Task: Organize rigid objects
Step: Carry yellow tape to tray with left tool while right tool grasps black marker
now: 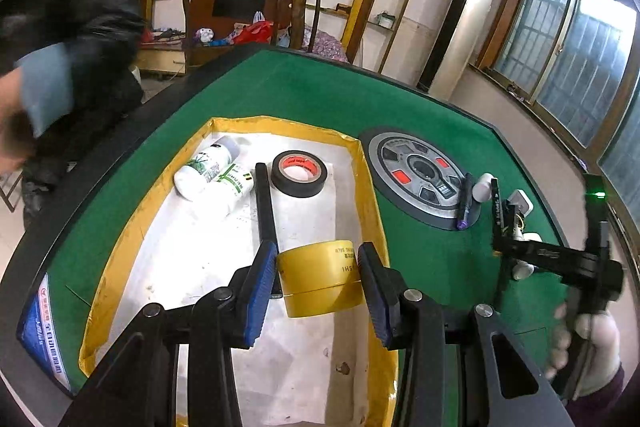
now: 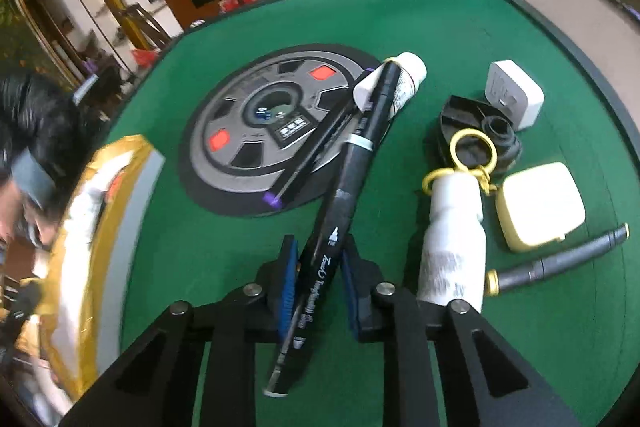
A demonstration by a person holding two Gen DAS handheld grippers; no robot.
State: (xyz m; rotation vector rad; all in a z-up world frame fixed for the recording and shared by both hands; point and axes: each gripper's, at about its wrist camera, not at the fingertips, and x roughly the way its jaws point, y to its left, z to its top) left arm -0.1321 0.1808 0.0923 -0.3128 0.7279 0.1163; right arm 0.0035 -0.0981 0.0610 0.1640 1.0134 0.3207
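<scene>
Marker (image 2: 348,183) is clamped near its tail by the right gripper (image 2: 318,281), long axis running far-right (left gripper (image 1: 318,277) holds the yellow tape roll (image 1: 320,279) over the tray (image 1: 120,259)).

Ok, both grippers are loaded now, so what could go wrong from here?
1. The right gripper pinches the black marker near one end, so the long free end may swing into the thin pen or white tube.
2. The yellow jar in the left gripper looks tilted and could slip onto the tray.
</scene>
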